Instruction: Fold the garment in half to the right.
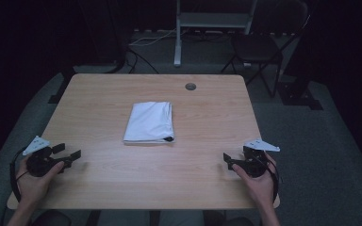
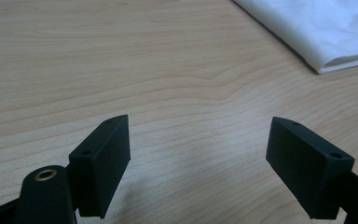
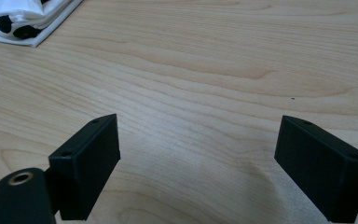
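From the high view we see a wooden table (image 1: 103, 94) with a folded white cloth (image 1: 149, 122) lying flat near its middle, a small dark spot showing at the cloth's near right corner. A round grommet (image 1: 190, 86) sits in the tabletop beyond the cloth. We hold the left gripper (image 1: 70, 157) low at the table's near left, its jaws spread and pointing inward toward the centre, well apart from the cloth. We hold the right gripper (image 1: 227, 159) at the near right, likewise pointing inward and well apart from the cloth; from here we cannot tell how its jaws stand. Behind the table, on the dark floor, stand a chair (image 1: 257, 49) and a pale metal stand (image 1: 177, 33). In the left gripper view, the left gripper (image 2: 198, 156) has its jaws wide apart with only bare wood between them; the cloth (image 2: 321, 28) lies at the upper right, its folded edge facing us, well clear of the jaws. In the right gripper view, the right gripper (image 3: 198, 158) is also spread wide over bare wood, holding nothing; the cloth (image 3: 23, 18) shows at the upper left corner, with black spots on its white fabric, well apart from the jaws.
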